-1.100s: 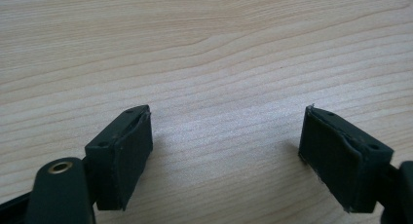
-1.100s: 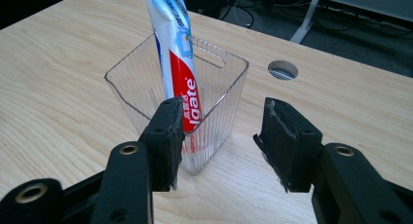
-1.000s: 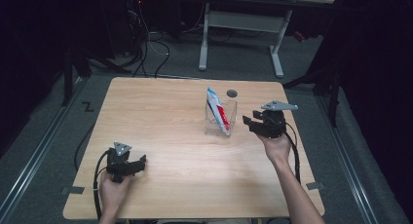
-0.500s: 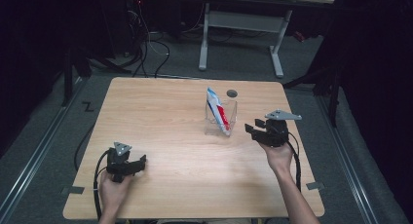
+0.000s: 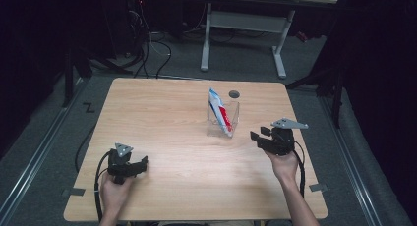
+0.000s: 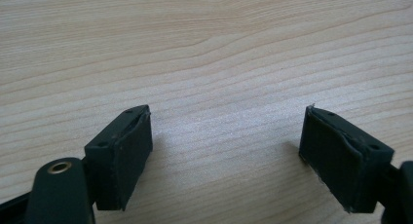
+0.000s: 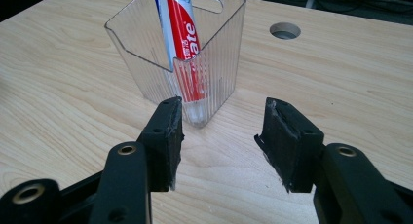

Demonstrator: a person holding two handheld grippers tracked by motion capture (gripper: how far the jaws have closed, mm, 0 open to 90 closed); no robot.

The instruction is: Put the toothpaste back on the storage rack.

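Both wide open and empty: right gripper point(image 7: 219, 136) near the ribbed clear plastic holder point(image 7: 146, 63) with its red-and-white toothpaste tube point(image 7: 187, 39), left gripper point(image 6: 226, 156) over bare wood

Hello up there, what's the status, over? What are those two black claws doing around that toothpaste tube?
Both grippers open, empty: left gripper low over table, right gripper facing the clear bin. Toothpaste tube upright inside bin. Nothing in between.

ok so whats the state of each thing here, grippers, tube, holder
left gripper: open, nothing between its jaws, low over the bare table
right gripper: open, empty, facing the holder
toothpaste tube: standing tilted inside the holder, cap end down
clear holder: upright on the table
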